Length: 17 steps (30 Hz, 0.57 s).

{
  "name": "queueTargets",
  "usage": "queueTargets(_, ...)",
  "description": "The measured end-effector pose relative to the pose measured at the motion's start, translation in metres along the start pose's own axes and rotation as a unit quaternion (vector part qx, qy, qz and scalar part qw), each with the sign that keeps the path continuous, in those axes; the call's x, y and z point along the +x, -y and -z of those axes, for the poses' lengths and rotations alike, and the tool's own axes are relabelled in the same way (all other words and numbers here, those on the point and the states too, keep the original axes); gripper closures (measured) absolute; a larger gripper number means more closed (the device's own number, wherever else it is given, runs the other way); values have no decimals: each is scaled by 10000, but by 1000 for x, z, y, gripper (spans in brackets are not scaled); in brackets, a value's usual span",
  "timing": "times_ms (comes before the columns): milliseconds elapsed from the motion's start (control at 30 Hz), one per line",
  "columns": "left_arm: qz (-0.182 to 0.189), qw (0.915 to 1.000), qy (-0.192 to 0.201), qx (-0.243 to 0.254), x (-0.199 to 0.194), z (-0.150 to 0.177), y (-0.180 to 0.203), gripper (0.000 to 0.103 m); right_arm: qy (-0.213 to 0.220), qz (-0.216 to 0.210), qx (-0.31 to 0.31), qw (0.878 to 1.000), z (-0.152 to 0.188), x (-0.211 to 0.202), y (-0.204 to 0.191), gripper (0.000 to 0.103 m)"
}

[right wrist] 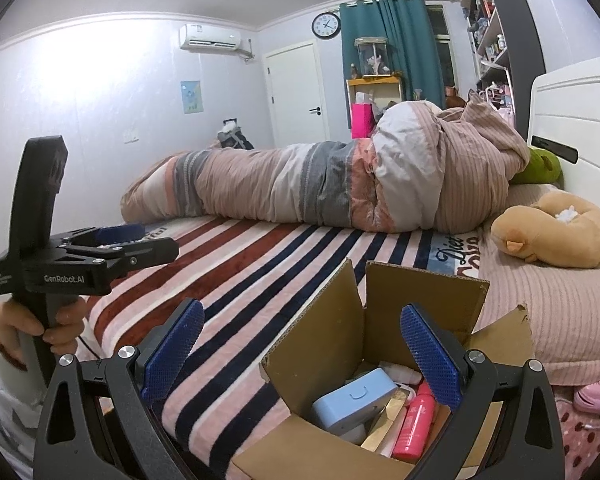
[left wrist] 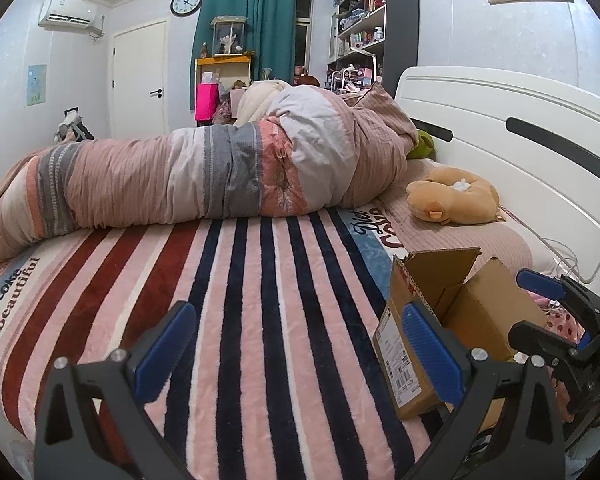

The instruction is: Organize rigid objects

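An open cardboard box (right wrist: 320, 344) stands on the striped bed blanket (right wrist: 236, 280). It holds a light blue case (right wrist: 354, 402), a red bottle (right wrist: 416, 420) and a gold-coloured flat item (right wrist: 388, 424). My right gripper (right wrist: 300, 360) is open and empty, hovering over the box's left flap. In the left wrist view the box (left wrist: 456, 320) sits at the right. My left gripper (left wrist: 300, 356) is open and empty above the blanket (left wrist: 240, 300), left of the box. The right gripper (left wrist: 556, 312) shows beyond the box; the left gripper (right wrist: 116, 244) shows at the left of the right wrist view.
A rolled quilt (left wrist: 204, 168) lies across the bed's far side. A tan plush toy (right wrist: 552, 232) rests on the pillow (right wrist: 540, 312) by the white headboard (left wrist: 500, 128). A green plush (right wrist: 540, 166) lies behind the quilt. A pink polka-dot item (right wrist: 584, 432) sits right of the box.
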<state>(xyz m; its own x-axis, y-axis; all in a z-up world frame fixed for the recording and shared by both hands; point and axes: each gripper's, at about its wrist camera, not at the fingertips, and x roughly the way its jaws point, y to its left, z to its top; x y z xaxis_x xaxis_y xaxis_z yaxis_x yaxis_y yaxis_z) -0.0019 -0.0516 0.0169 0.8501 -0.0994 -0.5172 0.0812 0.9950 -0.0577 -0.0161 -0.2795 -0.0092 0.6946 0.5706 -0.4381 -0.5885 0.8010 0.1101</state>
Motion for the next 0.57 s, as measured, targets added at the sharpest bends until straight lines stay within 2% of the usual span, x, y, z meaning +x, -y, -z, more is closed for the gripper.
queueTargets(567,-3,10000,-1,-13,1,1,1,1,-3,51,65,10000,1,-1,-3,4)
